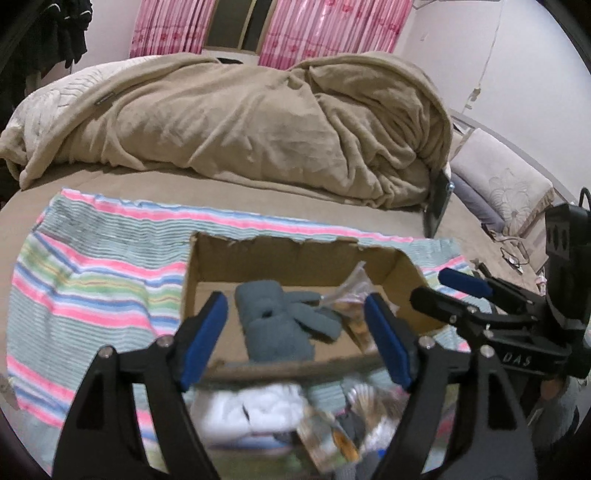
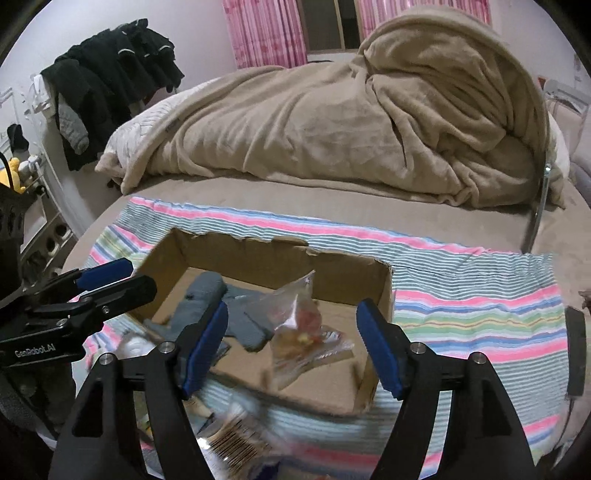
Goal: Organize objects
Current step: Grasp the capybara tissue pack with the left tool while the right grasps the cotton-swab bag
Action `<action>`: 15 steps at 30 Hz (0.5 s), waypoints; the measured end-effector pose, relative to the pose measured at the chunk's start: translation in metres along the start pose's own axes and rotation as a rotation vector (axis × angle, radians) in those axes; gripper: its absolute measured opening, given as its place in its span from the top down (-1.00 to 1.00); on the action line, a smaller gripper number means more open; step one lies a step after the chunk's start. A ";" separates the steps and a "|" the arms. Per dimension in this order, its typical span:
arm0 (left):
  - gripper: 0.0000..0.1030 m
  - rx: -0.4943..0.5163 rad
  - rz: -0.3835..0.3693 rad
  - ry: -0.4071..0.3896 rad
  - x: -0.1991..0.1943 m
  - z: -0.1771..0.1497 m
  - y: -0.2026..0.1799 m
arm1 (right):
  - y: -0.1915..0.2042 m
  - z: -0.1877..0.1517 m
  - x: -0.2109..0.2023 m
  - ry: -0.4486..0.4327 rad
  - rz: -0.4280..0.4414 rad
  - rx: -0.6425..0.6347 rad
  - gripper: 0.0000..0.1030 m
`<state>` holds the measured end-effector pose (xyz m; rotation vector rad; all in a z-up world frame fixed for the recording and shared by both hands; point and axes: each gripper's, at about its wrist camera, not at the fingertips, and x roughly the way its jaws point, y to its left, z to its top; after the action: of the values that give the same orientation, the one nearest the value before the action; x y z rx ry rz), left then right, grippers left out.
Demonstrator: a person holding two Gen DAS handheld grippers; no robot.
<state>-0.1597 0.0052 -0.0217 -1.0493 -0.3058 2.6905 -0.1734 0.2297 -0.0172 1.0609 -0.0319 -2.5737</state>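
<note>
An open cardboard box (image 1: 207,258) (image 2: 347,277) lies on a striped towel on the bed. Inside lie grey socks (image 1: 273,325) (image 2: 207,299) and a clear snack bag (image 1: 351,291) (image 2: 299,321). My left gripper (image 1: 295,336) is open and empty, hovering over the box's near edge. My right gripper (image 2: 291,343) is open and empty, just above the snack bag. In front of the box lie blurred items: white socks (image 1: 255,410) and snack packets (image 1: 332,435) (image 2: 236,439). Each gripper shows in the other's view: the right one (image 1: 454,291), the left one (image 2: 114,280).
The striped towel (image 1: 92,280) (image 2: 480,317) covers the near part of the bed. A heaped beige blanket (image 1: 240,118) (image 2: 351,122) fills the far side. Dark clothes (image 2: 114,70) hang at the left wall. Pink curtains (image 1: 325,29) hang behind.
</note>
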 end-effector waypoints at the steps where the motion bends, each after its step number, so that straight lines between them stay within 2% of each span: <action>1: -0.53 0.001 0.001 -0.004 -0.006 -0.002 0.000 | 0.001 -0.001 -0.004 -0.003 0.001 0.001 -0.47; 6: -0.53 0.010 0.000 -0.021 -0.034 -0.012 -0.004 | 0.013 -0.008 -0.025 -0.011 0.006 0.003 -0.60; 15: -0.54 0.017 0.006 -0.018 -0.060 -0.037 -0.007 | 0.023 -0.032 -0.044 0.005 0.019 0.029 -0.61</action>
<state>-0.0910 -0.0020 -0.0082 -1.0238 -0.2831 2.7042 -0.1154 0.2268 -0.0071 1.0728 -0.0770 -2.5606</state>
